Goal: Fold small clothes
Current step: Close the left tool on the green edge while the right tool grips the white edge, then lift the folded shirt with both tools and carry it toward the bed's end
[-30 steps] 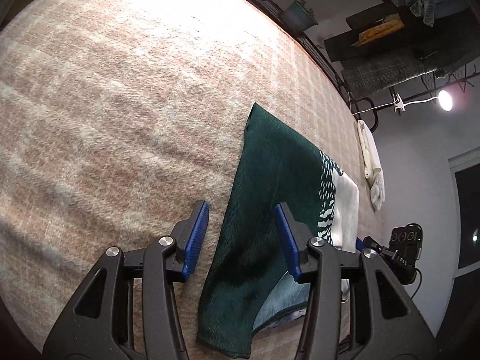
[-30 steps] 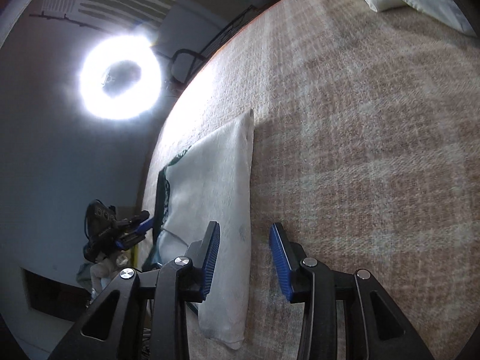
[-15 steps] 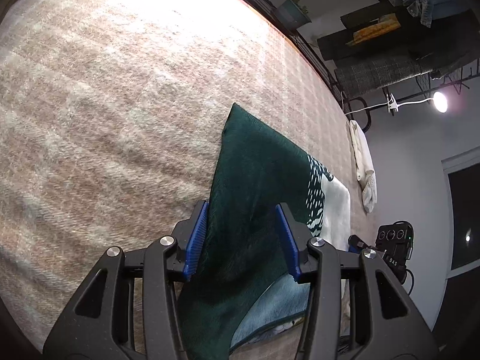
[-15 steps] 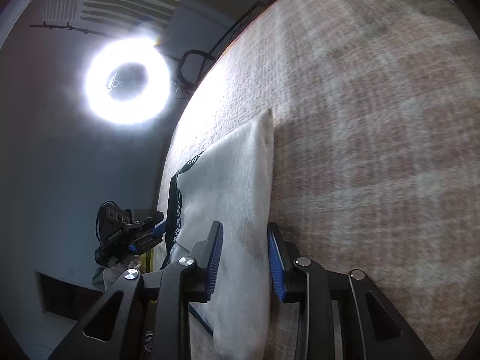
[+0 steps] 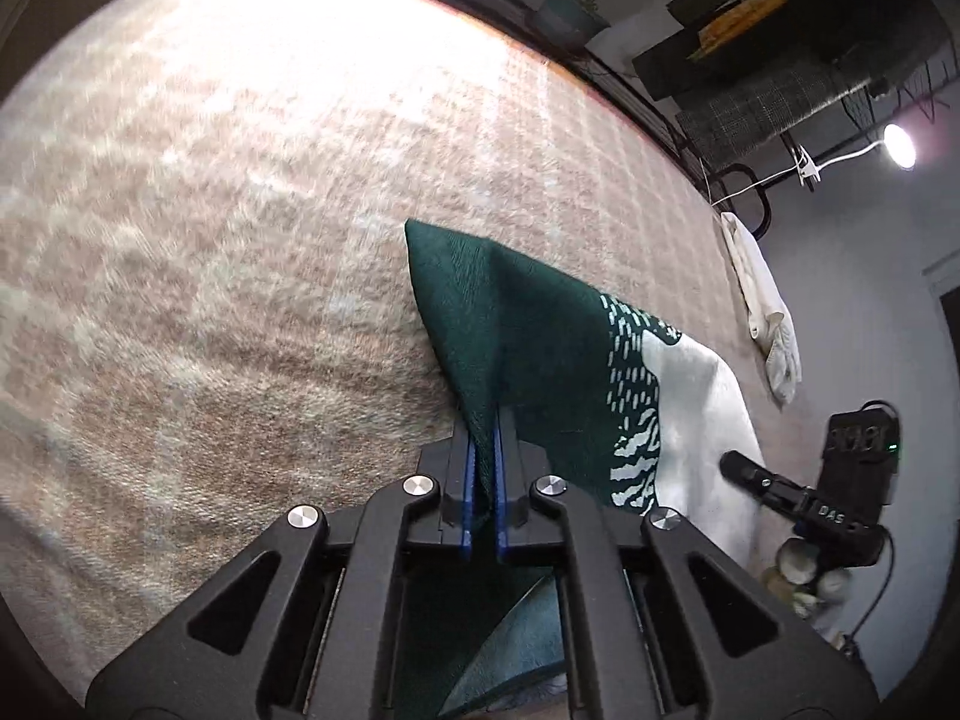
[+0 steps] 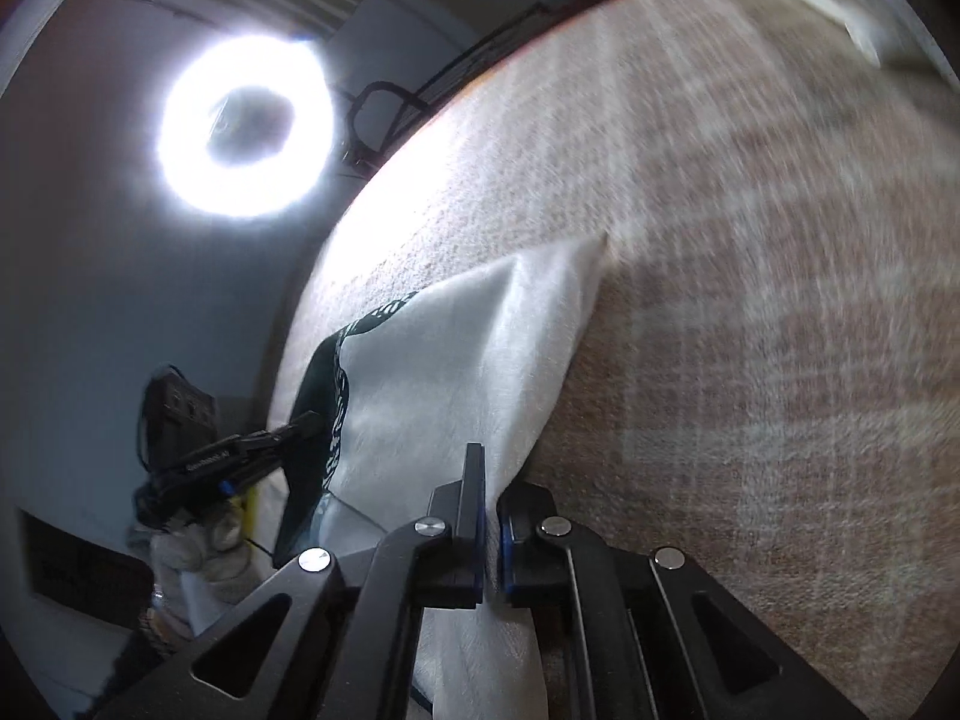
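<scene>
A small garment lies on a beige plaid blanket [image 5: 210, 240]; one half is dark green [image 5: 540, 324], the other white [image 5: 696, 396], with a green-and-white pattern between. My left gripper [image 5: 483, 450] is shut on the green edge, which rises in a peak between the blue pads. My right gripper [image 6: 491, 516] is shut on the white edge [image 6: 468, 360] at the other end and lifts it off the blanket. Each gripper shows in the other's view, at the garment's far end [image 5: 780, 492] [image 6: 240, 456].
A white cloth [image 5: 762, 300] lies at the blanket's far right edge. A ring light [image 6: 246, 126] shines beyond the bed's edge. A dark rack with folded fabrics [image 5: 768, 78], a potted plant [image 5: 564, 12] and a lamp [image 5: 900, 144] stand behind the bed.
Both grippers moved onto the garment's edges and closed from open to shut. The pinched fabric now lifts off the blanket at both ends.
</scene>
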The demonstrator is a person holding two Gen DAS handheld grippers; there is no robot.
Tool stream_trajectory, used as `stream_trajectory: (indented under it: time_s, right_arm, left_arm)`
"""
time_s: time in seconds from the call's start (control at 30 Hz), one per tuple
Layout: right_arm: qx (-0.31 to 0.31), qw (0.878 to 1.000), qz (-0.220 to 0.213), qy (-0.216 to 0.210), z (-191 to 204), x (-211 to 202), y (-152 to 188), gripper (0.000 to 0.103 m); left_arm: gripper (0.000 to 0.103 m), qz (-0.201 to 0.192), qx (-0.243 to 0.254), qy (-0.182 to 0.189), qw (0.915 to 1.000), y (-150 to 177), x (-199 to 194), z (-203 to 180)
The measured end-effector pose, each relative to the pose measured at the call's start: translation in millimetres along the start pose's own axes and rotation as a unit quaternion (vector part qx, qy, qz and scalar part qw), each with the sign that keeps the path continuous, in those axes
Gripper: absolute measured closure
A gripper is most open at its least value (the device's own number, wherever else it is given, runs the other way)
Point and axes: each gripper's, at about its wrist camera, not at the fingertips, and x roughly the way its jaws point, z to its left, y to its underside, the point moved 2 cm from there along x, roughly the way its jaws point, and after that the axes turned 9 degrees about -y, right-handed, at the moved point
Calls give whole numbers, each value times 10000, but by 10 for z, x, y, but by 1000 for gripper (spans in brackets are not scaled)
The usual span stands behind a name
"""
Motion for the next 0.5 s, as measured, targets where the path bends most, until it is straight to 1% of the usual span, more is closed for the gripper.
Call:
stream_trajectory:
  time_s: [0.03, 0.13, 0.2, 0.3, 0.37, 0.4, 0.43, 0.47, 0.5]
  right_arm:
    - [-114, 9999, -15, 79, 65, -19, 1, 102]
    - [-343, 9993, -60, 97, 213, -63, 6, 103]
    - [-496, 9984, -78, 243, 275, -84, 9, 103]
    - [-472, 9985, -77, 270, 274, -87, 14, 103]
    - [-404, 9987, 3, 319, 202, -71, 29, 102]
    - [-329, 9989, 13, 323, 208, -33, 29, 97]
    - [-254, 9991, 14, 335, 154, -41, 35, 90]
    - [-194, 9988, 25, 443, 94, -47, 40, 81]
    - [-108, 9990, -3, 441, 33, -63, 43, 80]
  left_arm:
    - [101, -37, 22, -4, 10000, 0, -20, -24]
    - [101, -191, 114, -46, 9997, 0, -102, -88]
    - [101, -231, 142, -39, 9996, 0, -130, -103]
    - [101, -225, 188, -108, 9995, 16, -115, -84]
    - [101, -149, 146, -156, 9997, 23, -54, -59]
    - [101, -97, 103, -163, 9998, 29, -15, -40]
    - [101, -67, 76, -178, 9998, 40, 6, -9]
    - [101, -45, 75, -200, 9998, 45, 25, 5]
    - [101, -29, 90, -229, 9997, 49, 45, 11]
